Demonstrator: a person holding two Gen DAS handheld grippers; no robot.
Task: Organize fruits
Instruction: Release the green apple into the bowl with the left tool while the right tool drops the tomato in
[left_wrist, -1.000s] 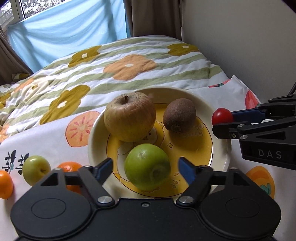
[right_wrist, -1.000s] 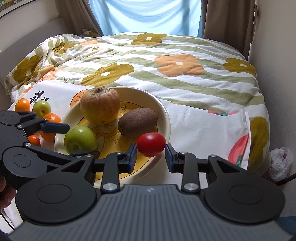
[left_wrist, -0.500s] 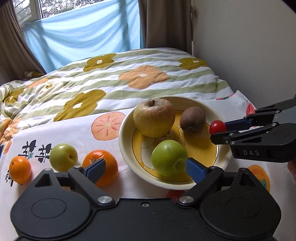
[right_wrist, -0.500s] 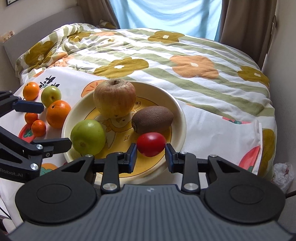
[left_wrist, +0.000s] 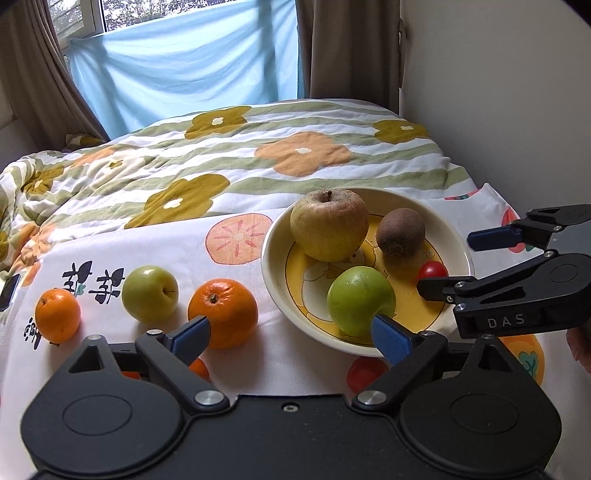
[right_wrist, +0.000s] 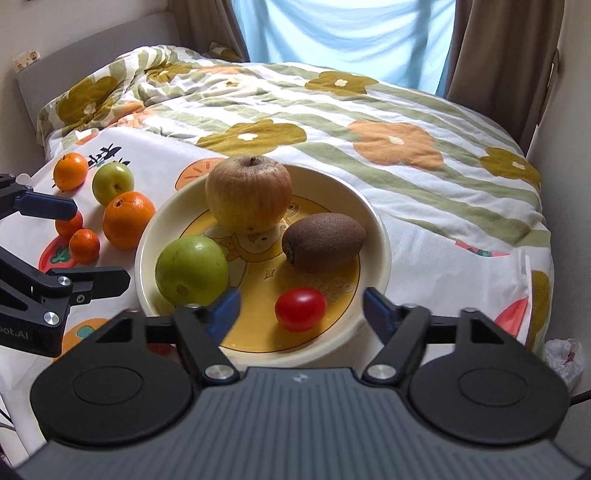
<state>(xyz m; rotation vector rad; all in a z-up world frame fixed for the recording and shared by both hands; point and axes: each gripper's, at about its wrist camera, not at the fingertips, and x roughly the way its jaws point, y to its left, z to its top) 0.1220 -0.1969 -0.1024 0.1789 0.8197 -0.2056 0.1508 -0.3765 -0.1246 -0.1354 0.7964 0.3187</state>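
A cream and yellow plate (right_wrist: 376, 229) (left_wrist: 273, 236) on the bed holds a large yellowish apple (right_wrist: 248, 197) (left_wrist: 329, 224), a green apple (right_wrist: 191, 269) (left_wrist: 360, 301), a kiwi (right_wrist: 323, 238) (left_wrist: 400, 230) and a red cherry tomato (right_wrist: 301, 309) (left_wrist: 432, 270). My right gripper (right_wrist: 301, 314) is open, its jaws either side of the tomato, which lies on the plate. My left gripper (left_wrist: 291, 338) is open and empty, between the big orange (left_wrist: 222, 313) and the plate's near rim.
Left of the plate lie a green apple (left_wrist: 150, 292) (right_wrist: 112, 183), a small orange (left_wrist: 58, 314) (right_wrist: 71, 171) and small tangerines (right_wrist: 84, 245) on a fruit-print cloth (left_wrist: 147, 251). A floral quilt (right_wrist: 332, 110) covers the bed behind. A wall stands on the right.
My right gripper has opened and let the tomato go onto the plate. My left gripper has pulled back and to the left, away from the green apple on the plate.
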